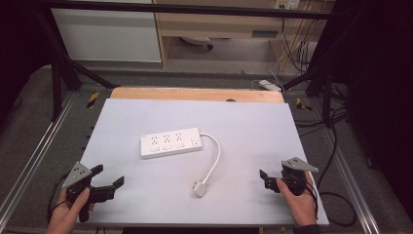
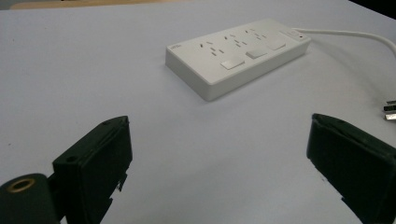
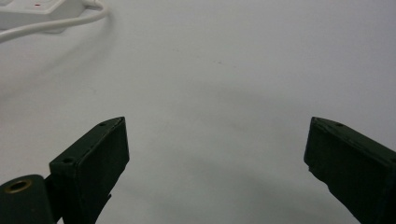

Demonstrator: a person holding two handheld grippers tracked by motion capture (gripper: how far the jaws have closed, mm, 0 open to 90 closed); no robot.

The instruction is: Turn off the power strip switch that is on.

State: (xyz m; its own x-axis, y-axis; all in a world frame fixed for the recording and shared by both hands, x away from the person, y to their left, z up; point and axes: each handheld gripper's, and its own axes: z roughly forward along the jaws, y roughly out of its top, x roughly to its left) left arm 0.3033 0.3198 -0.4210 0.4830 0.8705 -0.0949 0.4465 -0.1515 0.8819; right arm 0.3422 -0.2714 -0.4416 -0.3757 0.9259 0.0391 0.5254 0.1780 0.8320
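Note:
A white power strip (image 1: pixel 170 143) with three outlets and switches lies flat near the middle of the white table (image 1: pixel 248 122). Its white cable (image 1: pixel 214 158) curves toward me and ends in a plug (image 1: pixel 199 187) lying on the sheet. My left gripper (image 1: pixel 108 175) rests at the near left corner, open and empty, and points at the power strip (image 2: pixel 236 53); the plug (image 2: pixel 390 109) shows at that view's right edge. My right gripper (image 1: pixel 269 179) sits at the near right, open and empty. Ahead of my right gripper (image 3: pixel 217 154) is bare sheet, with the strip's end (image 3: pixel 32 11) and cable (image 3: pixel 51 25) at top left.
A strip of wooden tabletop (image 1: pixel 195 93) shows past the sheet's far edge. Metal frame rails run along both sides of the table. Loose cables (image 1: pixel 336 195) lie on the floor at the right, and another white socket block (image 1: pixel 270 85) lies beyond the far right corner.

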